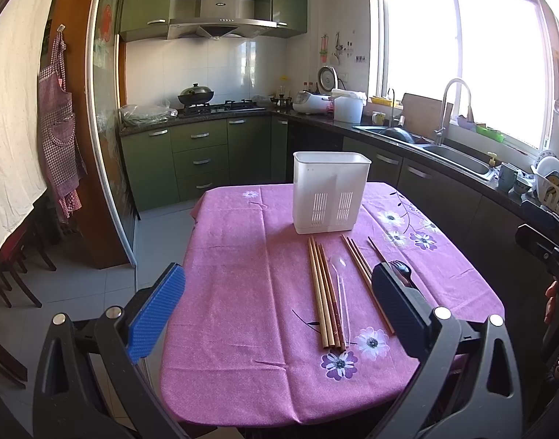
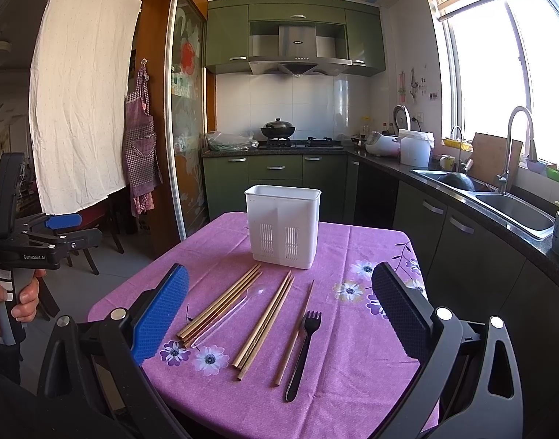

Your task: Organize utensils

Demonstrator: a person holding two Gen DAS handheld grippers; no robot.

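Observation:
A white slotted utensil holder [image 1: 330, 192] [image 2: 282, 226] stands upright at the far end of the purple-clothed table [image 1: 243, 274] [image 2: 338, 362]. In front of it lie several wooden chopsticks [image 1: 325, 292] [image 2: 221, 305], a clear plastic spoon [image 1: 341, 285] [image 2: 230, 314], more chopsticks [image 2: 266, 323], a single chopstick [image 2: 294, 333] and a black plastic fork [image 2: 304, 351] [image 1: 402, 270]. My left gripper [image 1: 277, 307] is open and empty above the near table edge. My right gripper [image 2: 279, 311] is open and empty above the utensils. The left gripper also shows at the left of the right wrist view [image 2: 65, 225].
Green cabinets, a stove with a wok [image 2: 277, 128] and a counter with a sink [image 2: 513, 212] run behind and to the right of the table. A glass sliding door [image 2: 186, 109] and chairs are on the left. The right gripper's body shows at the right edge [image 1: 546, 248].

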